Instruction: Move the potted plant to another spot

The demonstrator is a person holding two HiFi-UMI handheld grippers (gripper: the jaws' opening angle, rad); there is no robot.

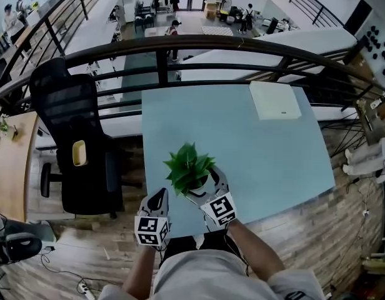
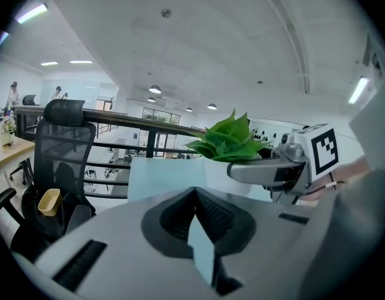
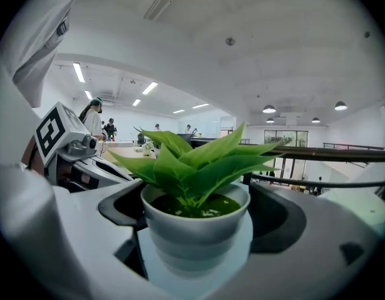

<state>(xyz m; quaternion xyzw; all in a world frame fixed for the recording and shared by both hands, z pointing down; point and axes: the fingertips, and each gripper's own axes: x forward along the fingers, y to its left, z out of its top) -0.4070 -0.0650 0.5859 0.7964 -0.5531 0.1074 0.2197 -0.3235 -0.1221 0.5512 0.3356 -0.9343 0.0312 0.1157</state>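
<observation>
A black mesh office chair (image 1: 70, 124) is standing left of the left gripper (image 1: 160, 196). Ahead of it, a pale blue rectangular tabletop (image 1: 274, 161) is stretching toward a dark curved metal railing (image 1: 199, 41); brown wood-plank flooring (image 1: 317, 230) is lying below.

The left tongs (image 1: 160, 197) hover empty, jaws pressed together. Just beside them, the right tongs (image 1: 207, 183) clamp the potted plant (image 1: 187, 169). Both bare forearms (image 1: 258, 249) reach forward.
</observation>
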